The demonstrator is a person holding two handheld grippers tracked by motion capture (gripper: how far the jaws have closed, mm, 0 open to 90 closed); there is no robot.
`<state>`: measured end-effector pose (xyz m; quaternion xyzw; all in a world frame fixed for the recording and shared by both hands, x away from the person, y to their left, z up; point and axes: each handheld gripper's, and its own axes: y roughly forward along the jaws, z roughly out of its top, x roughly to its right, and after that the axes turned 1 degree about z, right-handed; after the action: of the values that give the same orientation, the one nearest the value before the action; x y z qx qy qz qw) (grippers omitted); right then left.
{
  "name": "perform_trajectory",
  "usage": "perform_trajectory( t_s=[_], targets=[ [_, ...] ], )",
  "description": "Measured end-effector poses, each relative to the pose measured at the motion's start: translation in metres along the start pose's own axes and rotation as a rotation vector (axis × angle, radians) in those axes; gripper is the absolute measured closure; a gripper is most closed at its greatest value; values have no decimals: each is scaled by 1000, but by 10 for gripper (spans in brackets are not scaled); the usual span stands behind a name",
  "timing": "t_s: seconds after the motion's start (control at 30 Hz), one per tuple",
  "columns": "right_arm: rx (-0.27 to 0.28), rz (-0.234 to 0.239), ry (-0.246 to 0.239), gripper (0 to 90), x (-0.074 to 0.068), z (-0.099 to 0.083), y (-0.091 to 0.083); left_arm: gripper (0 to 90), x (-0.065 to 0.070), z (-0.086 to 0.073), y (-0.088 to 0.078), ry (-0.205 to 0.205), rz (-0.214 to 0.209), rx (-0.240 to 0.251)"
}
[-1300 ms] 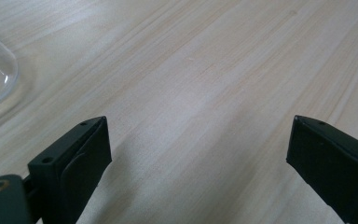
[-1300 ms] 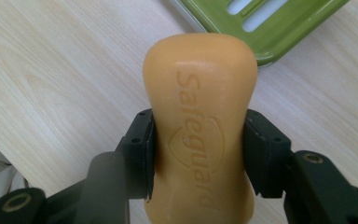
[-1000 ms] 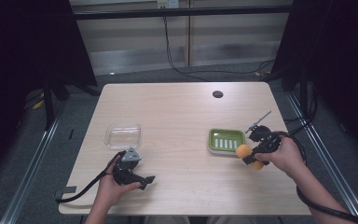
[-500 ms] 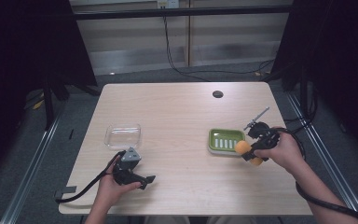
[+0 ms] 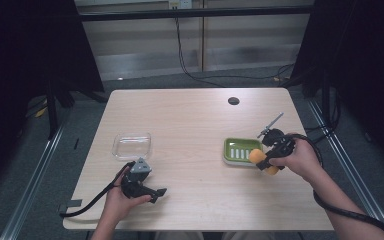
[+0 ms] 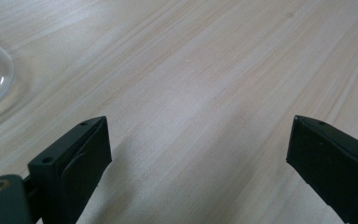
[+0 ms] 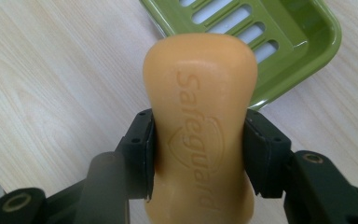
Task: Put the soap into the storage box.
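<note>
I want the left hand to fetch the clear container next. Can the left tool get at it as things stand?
Probably yes. The left tool is open with nothing between its jaws, and the clear container sits close beyond that hand, with bare table between. The right tool, shut on the soap bar, is far off.

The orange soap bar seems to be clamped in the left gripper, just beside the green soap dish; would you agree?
Not quite: the right gripper clamps the orange soap bar, as the right gripper view shows. It is indeed just beside the green soap dish. The left gripper is open over bare table.
</note>
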<state>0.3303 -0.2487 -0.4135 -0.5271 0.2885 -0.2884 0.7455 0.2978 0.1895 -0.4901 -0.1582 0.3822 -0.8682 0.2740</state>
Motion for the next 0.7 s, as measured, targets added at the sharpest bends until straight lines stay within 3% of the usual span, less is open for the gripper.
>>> perform_trajectory(
  t_s=[0.7],
  targets=[
    [-11, -5, -41, 501, 5, 13, 1, 61, 0, 0, 0, 2, 1, -5]
  ],
)
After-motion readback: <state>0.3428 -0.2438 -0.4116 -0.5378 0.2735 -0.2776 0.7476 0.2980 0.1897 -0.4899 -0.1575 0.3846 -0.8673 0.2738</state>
